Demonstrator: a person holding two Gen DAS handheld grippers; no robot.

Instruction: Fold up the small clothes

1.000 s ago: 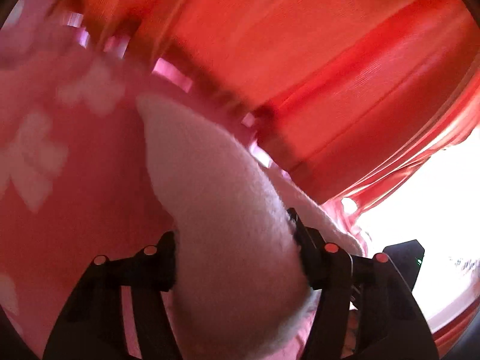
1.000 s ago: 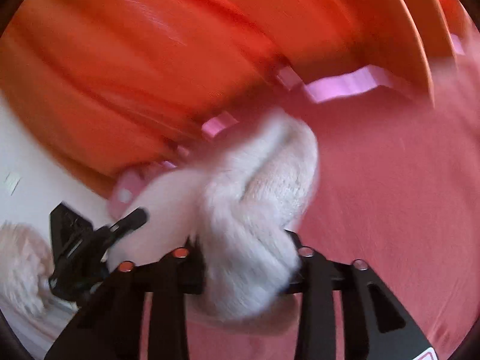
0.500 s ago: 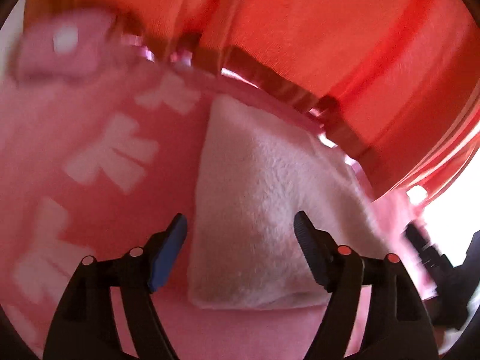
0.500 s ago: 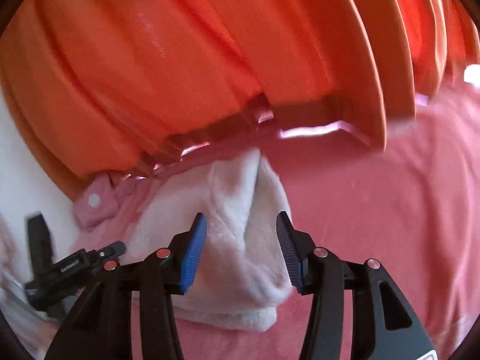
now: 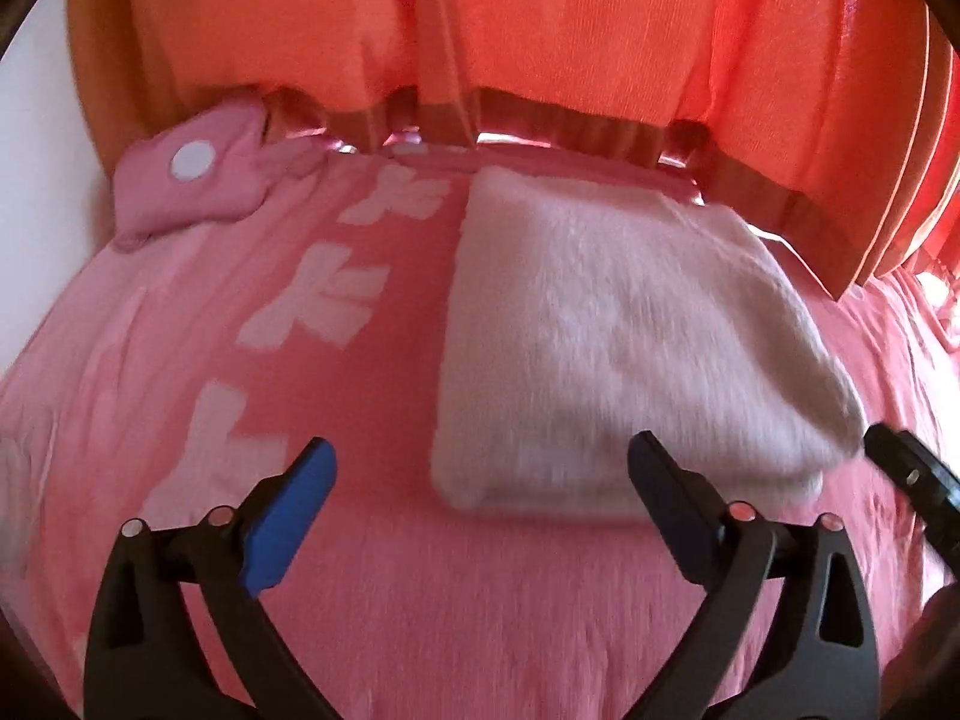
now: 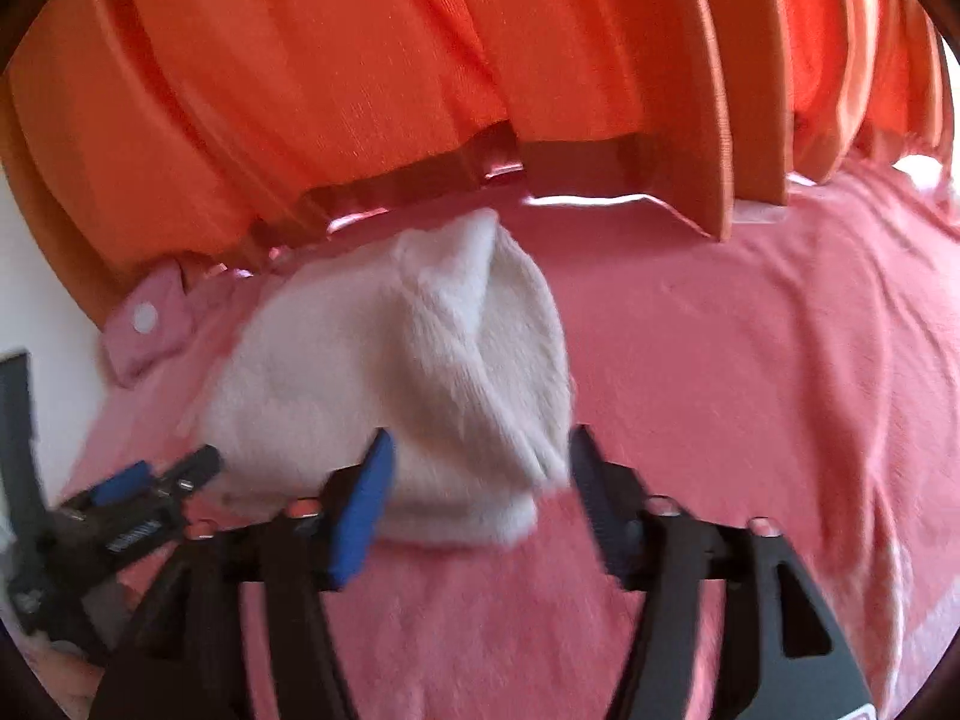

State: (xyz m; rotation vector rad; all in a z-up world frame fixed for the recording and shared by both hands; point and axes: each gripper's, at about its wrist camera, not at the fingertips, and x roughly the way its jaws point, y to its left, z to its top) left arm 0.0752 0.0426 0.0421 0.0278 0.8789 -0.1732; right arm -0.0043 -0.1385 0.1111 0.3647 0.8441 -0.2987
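Fleecy white garment, seen from the left wrist, is lying folded into a compact block on the pink bedspread, close under the hem of the orange curtain. Its near edge is doubled over, which suggests the fold is finished. The left gripper is hovering just short of that edge with its jaws spread wide and nothing between them. A pink pillow with a white dot is sitting at the far left corner, well apart from the garment.

From the right wrist, the same white garment is showing a raised ridge running down its right side, probably a layer not pressed flat. The right gripper is likewise released, its fingers straddling the near edge without pinching it. The left gripper is appearing low at the left, just beside the garment.
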